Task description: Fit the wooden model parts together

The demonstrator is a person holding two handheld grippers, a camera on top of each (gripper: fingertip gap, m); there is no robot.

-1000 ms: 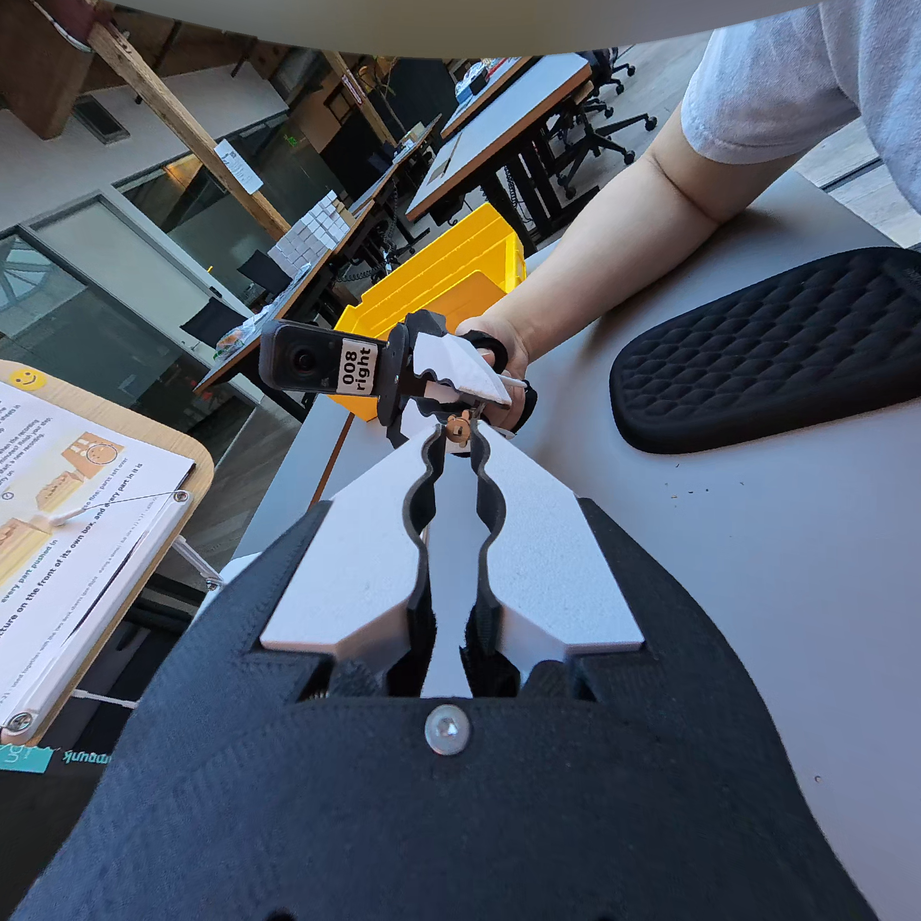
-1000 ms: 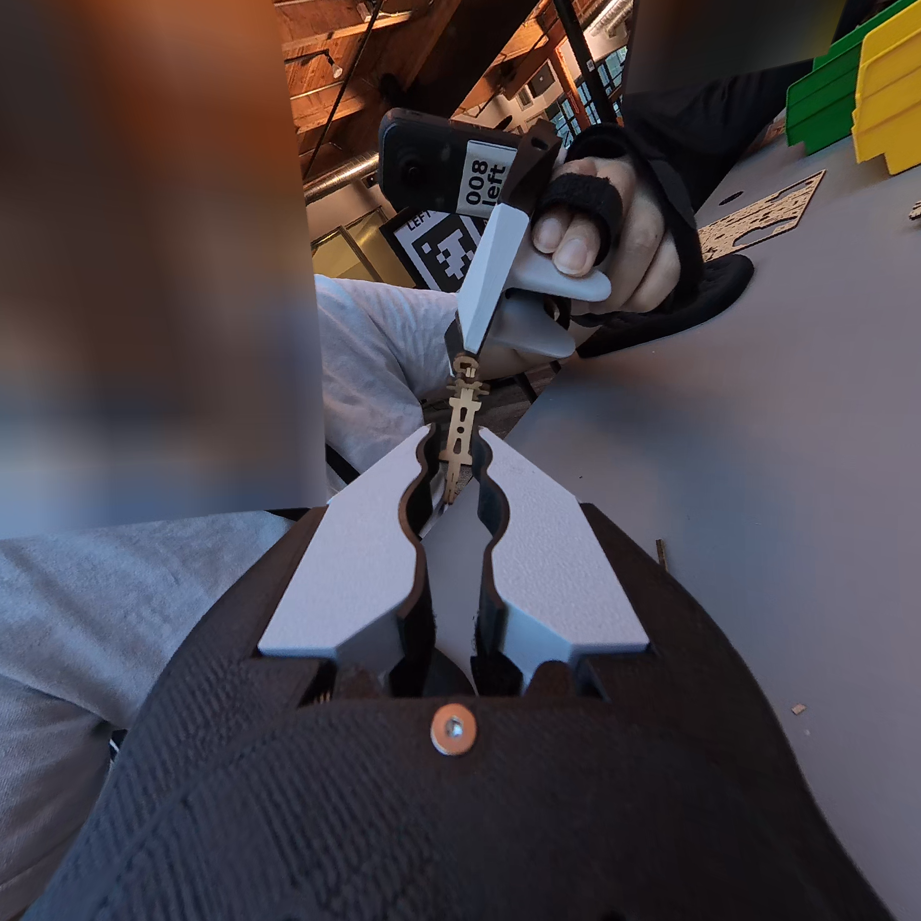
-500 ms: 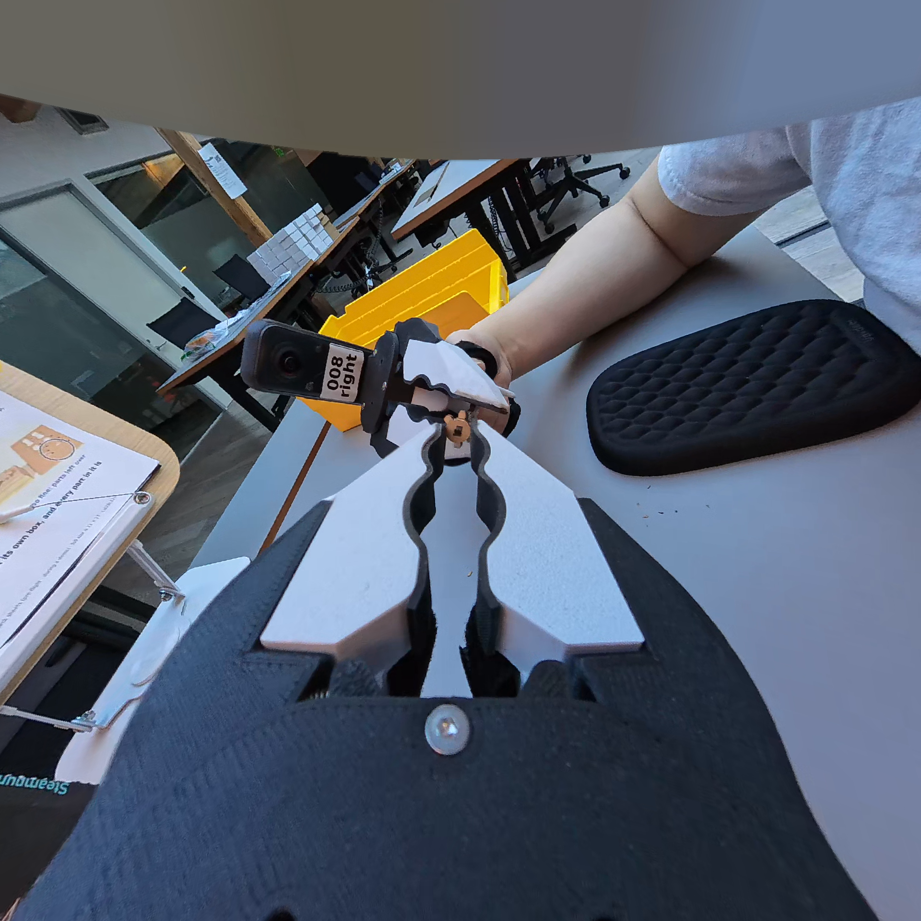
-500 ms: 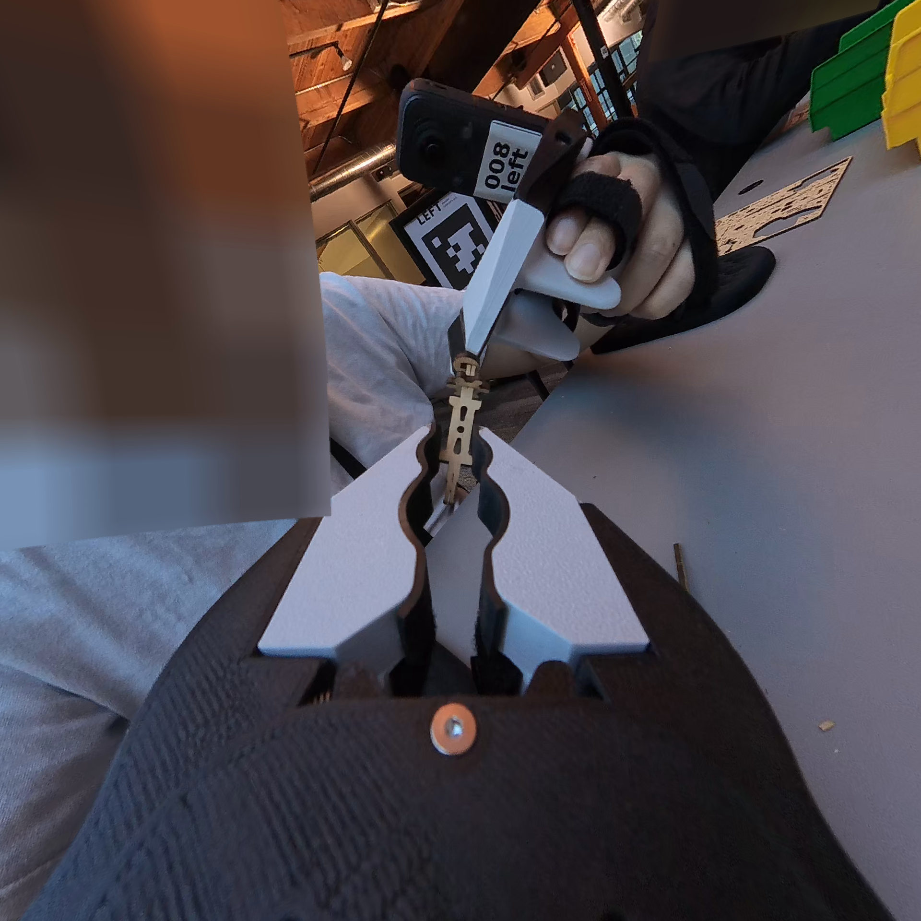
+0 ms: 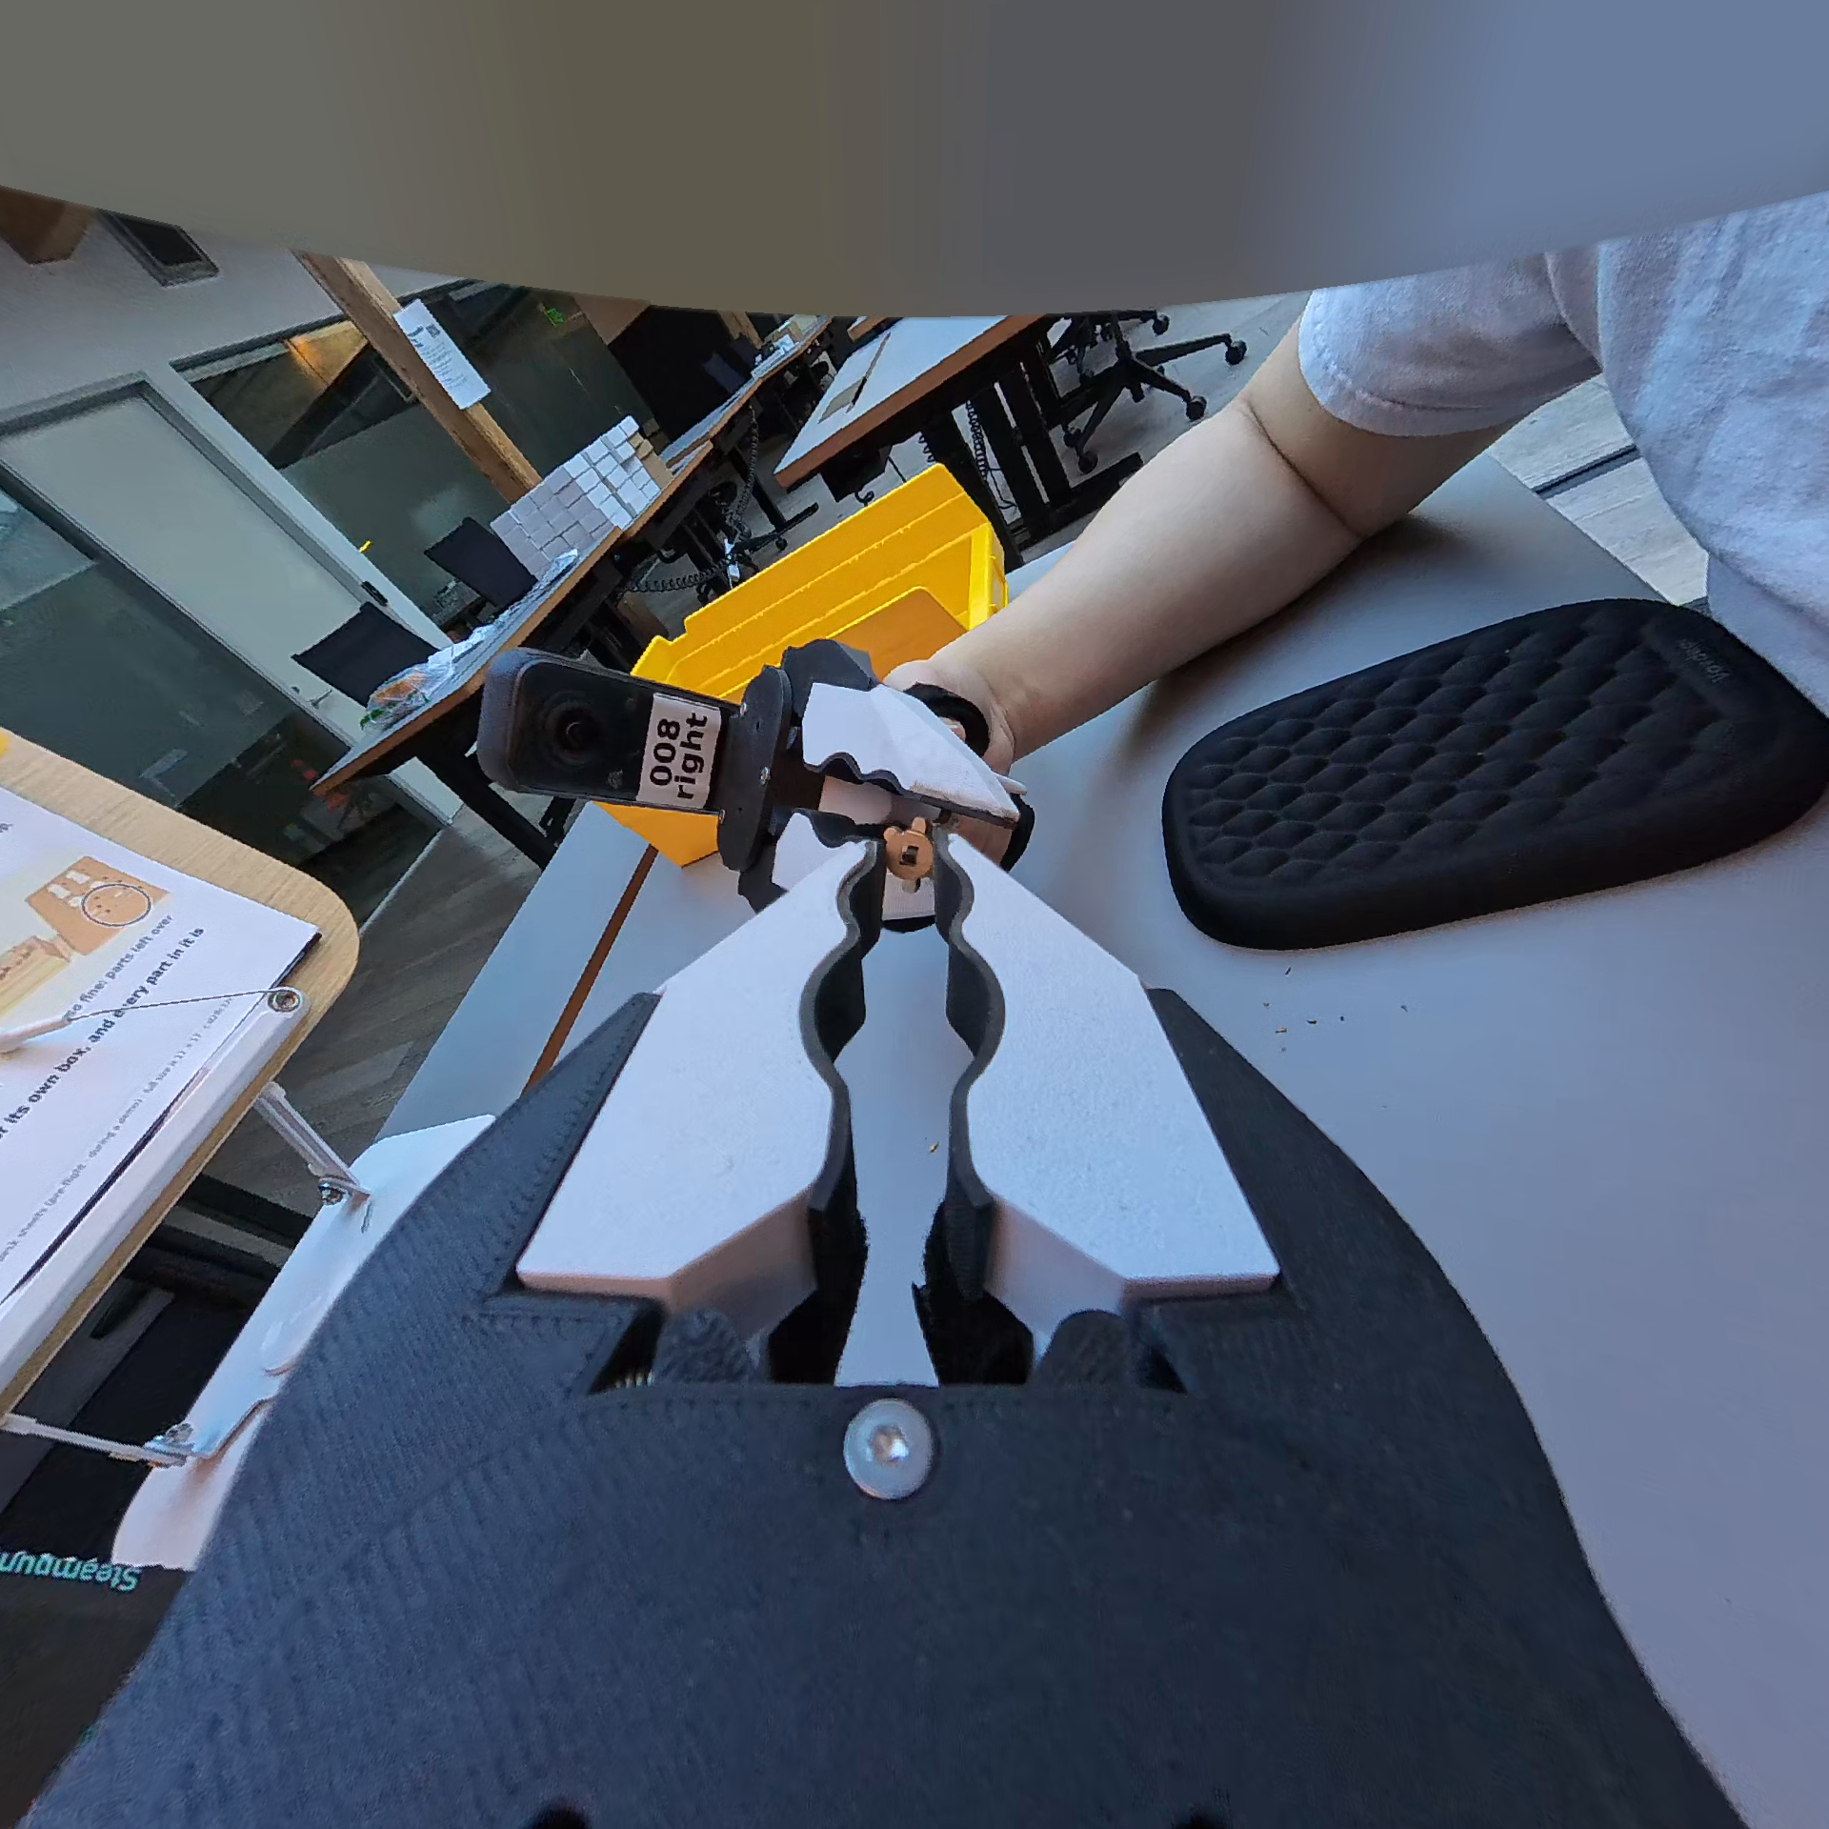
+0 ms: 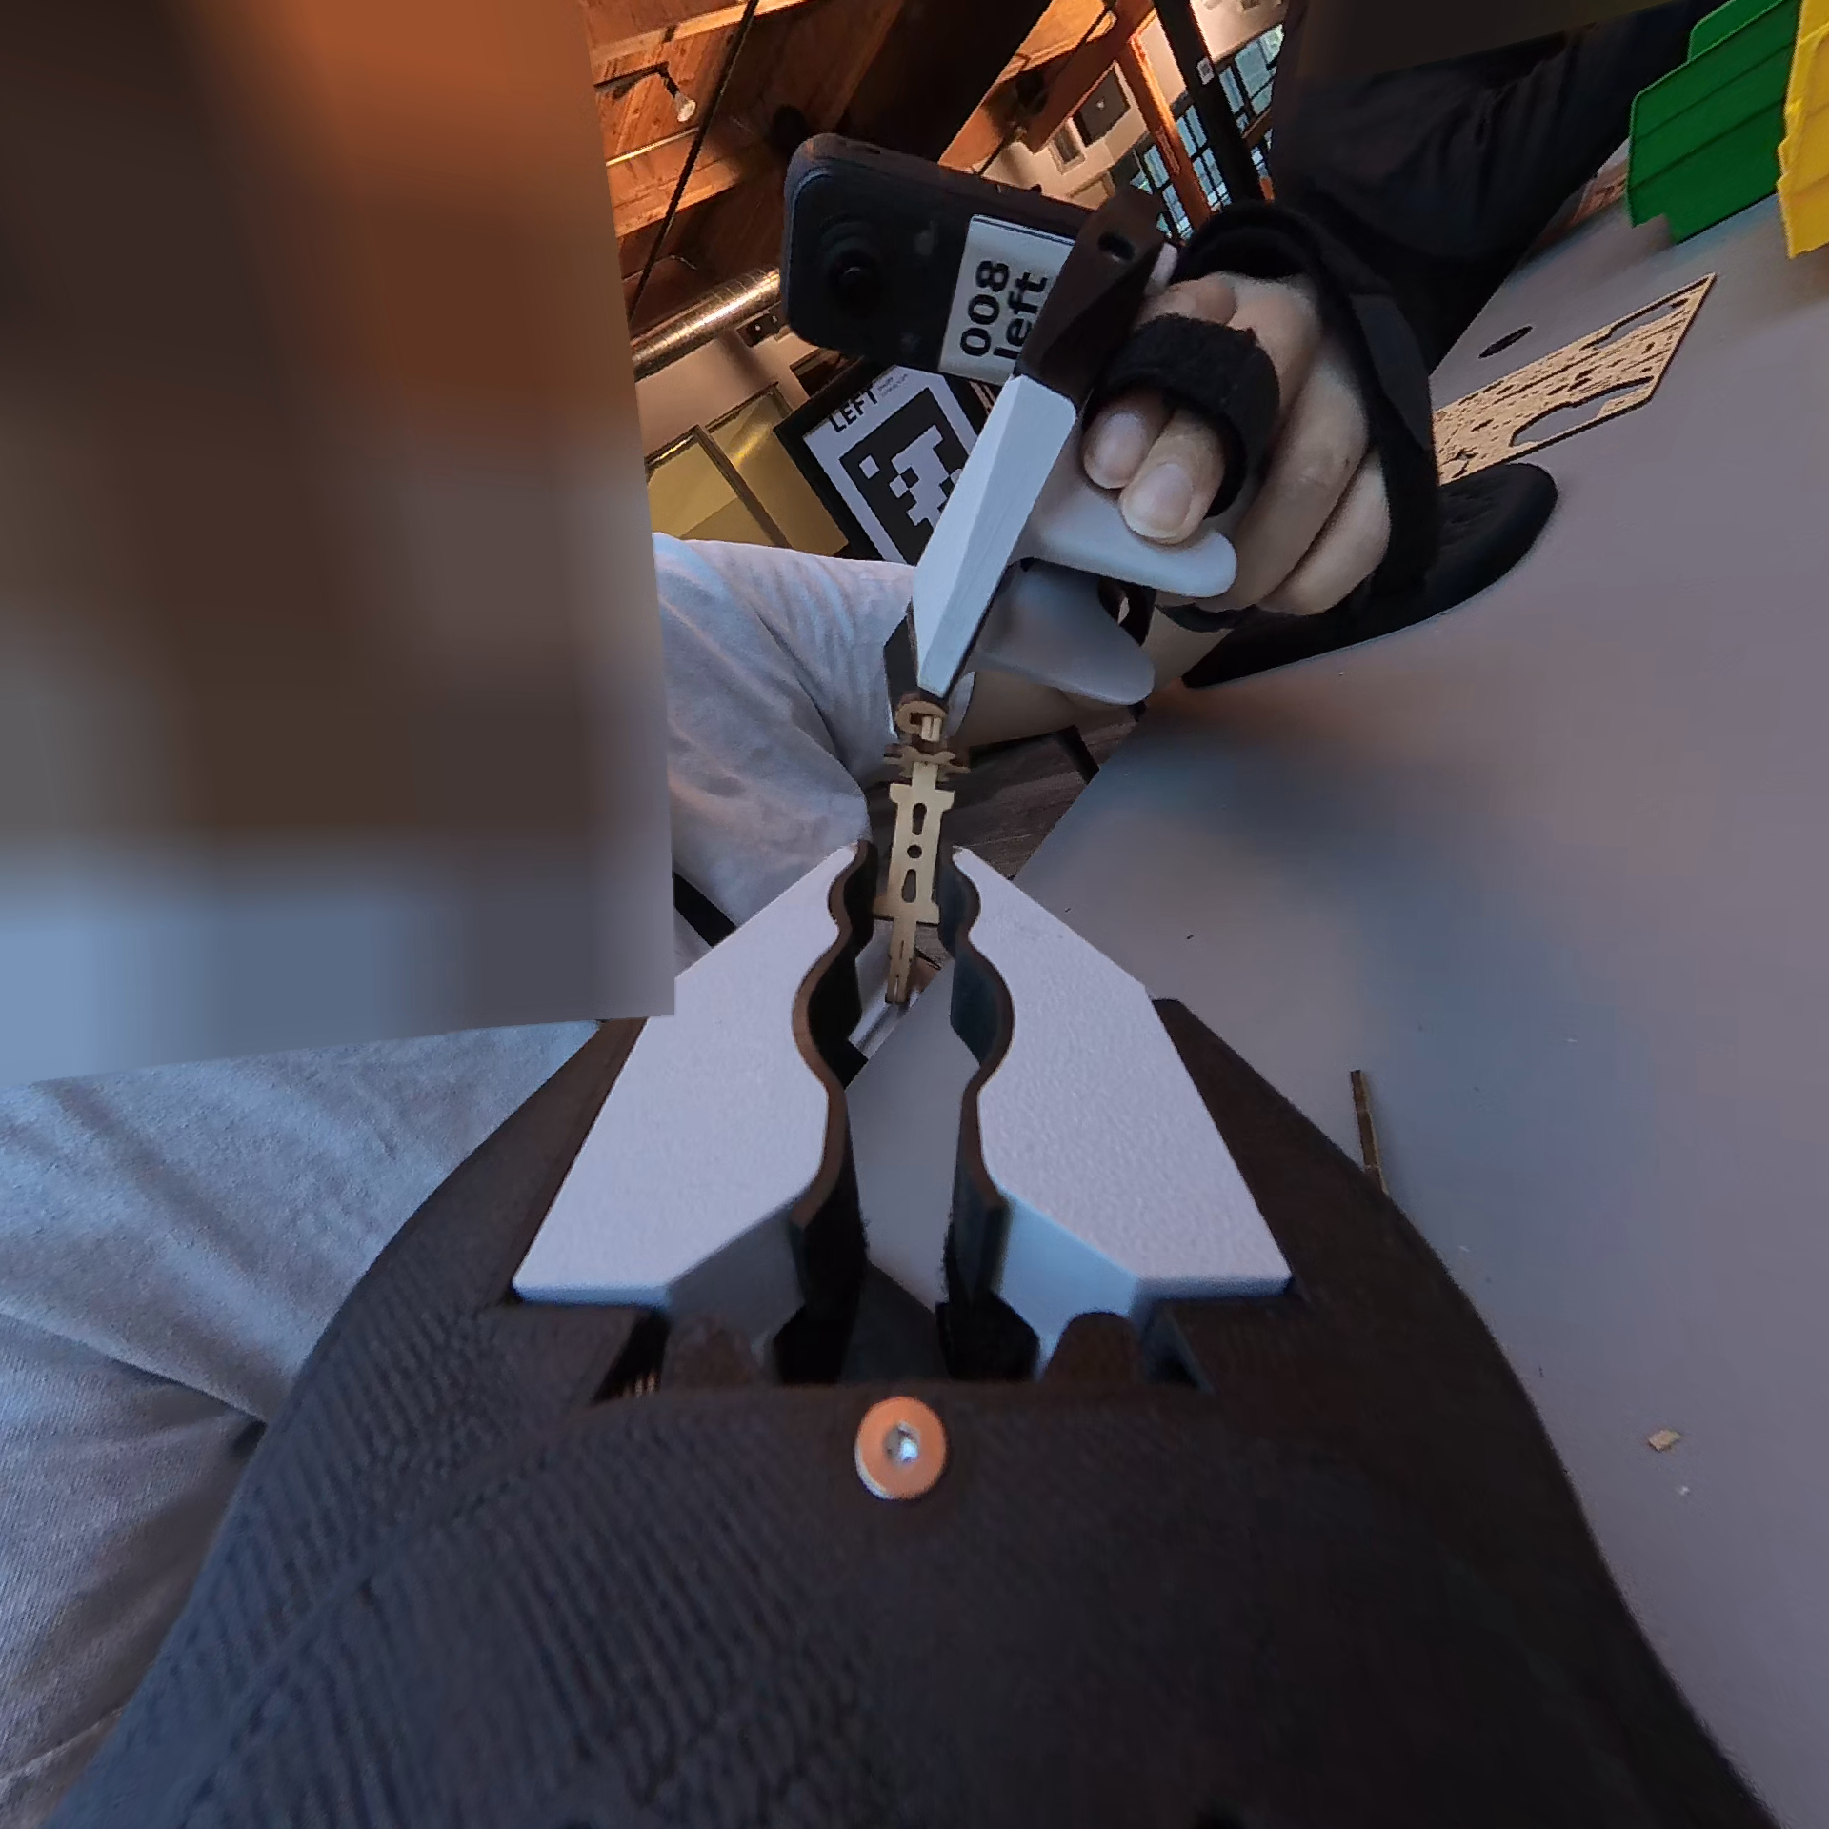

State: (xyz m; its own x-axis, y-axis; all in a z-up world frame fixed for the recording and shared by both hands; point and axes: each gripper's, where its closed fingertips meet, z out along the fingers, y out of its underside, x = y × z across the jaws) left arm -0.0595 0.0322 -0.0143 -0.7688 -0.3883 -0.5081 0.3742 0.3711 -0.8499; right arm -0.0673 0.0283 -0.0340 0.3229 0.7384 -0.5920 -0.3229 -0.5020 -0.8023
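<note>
Two tools closed: right tool [image 6: 915, 891] grips slotted wooden strip [image 6: 913, 871]; left tool [image 5: 906, 861], at 12 o'clock, pinches small wooden piece [image 5: 907, 851] for mating.

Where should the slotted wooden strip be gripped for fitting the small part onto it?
Probably low on the slotted wooden strip, across its side edges, from its lower end, as the right tongs do: that leaves its notched top free for the small part in the left tongs.

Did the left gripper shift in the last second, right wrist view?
Cannot tell. The left gripper sits about where it was against the table edge, but this camera is hand-held too.
</note>
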